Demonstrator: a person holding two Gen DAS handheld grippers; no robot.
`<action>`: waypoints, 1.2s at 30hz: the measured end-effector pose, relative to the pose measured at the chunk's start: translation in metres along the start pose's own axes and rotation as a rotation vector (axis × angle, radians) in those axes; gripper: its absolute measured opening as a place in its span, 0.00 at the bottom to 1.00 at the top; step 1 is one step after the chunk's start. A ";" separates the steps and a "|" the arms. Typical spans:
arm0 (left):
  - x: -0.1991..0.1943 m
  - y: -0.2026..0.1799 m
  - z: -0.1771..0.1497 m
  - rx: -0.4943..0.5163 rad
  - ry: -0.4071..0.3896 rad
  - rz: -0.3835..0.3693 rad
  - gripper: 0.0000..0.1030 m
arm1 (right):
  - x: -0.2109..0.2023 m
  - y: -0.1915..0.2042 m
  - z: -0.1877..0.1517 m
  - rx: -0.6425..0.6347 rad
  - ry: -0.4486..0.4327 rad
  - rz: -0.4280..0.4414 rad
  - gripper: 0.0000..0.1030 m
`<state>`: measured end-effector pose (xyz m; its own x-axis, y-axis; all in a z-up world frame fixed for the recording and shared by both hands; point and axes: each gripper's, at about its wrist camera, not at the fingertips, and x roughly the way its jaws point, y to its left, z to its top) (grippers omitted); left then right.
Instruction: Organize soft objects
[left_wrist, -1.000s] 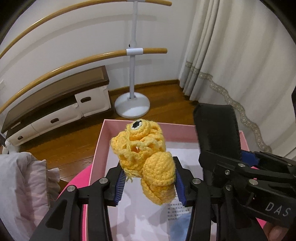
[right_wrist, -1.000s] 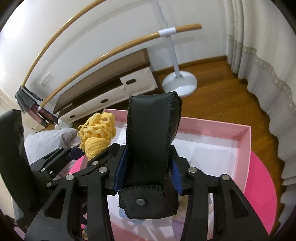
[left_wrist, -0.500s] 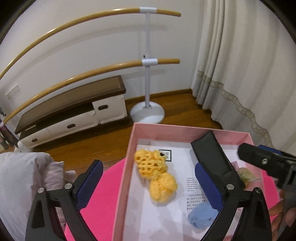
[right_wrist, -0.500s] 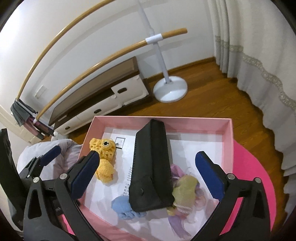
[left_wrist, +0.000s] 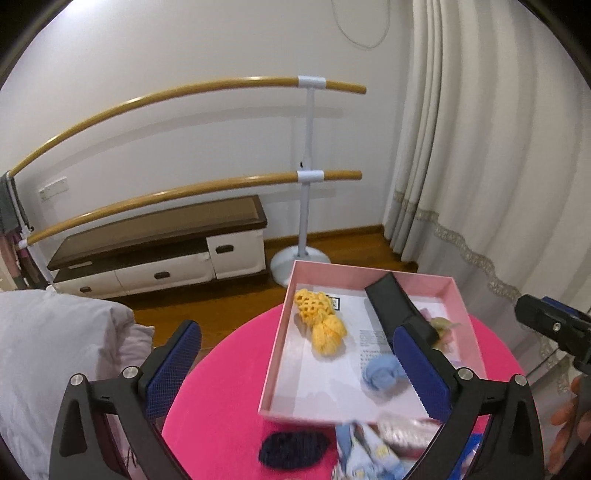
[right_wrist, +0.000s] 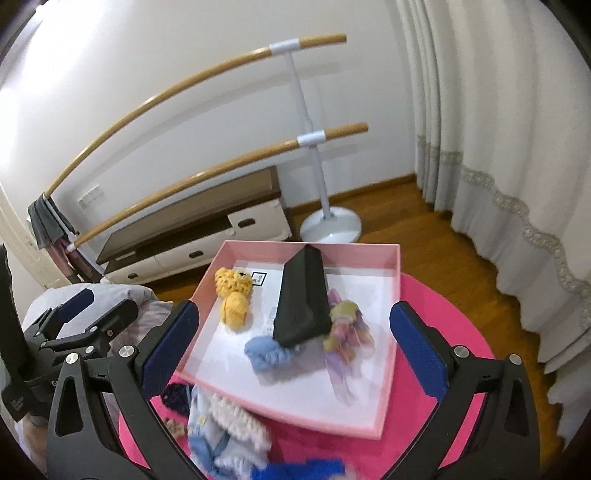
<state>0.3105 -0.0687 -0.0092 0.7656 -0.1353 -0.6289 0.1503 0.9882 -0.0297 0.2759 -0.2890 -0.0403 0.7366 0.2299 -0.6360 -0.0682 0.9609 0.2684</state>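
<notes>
Now both claws, left (left_wrist: 295, 354) and right (right_wrist: 293, 325), gape empty above the pink box's (right_wrist: 391, 258) rim.

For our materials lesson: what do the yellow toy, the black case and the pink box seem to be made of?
Yellow toy: crocheted yarn, matte; open loops and stitched ridges show.
Black case: looks like leather or imitation, smooth with a slight sheen; a stitched edge and a snap stud show.
Pink box: probably cardboard; thin, stiff, straight walls, matte pink.
</notes>
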 end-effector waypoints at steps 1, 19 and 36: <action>-0.009 0.000 -0.006 -0.004 -0.009 -0.002 1.00 | -0.009 0.001 -0.003 -0.001 -0.014 0.001 1.00; -0.165 -0.009 -0.098 -0.013 -0.214 0.040 1.00 | -0.148 0.030 -0.078 -0.053 -0.244 -0.054 1.00; -0.206 -0.021 -0.131 0.004 -0.270 0.069 1.00 | -0.183 0.058 -0.118 -0.104 -0.288 -0.077 1.00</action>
<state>0.0674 -0.0521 0.0196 0.9130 -0.0821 -0.3996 0.0937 0.9956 0.0096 0.0575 -0.2572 0.0066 0.9017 0.1172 -0.4163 -0.0624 0.9877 0.1431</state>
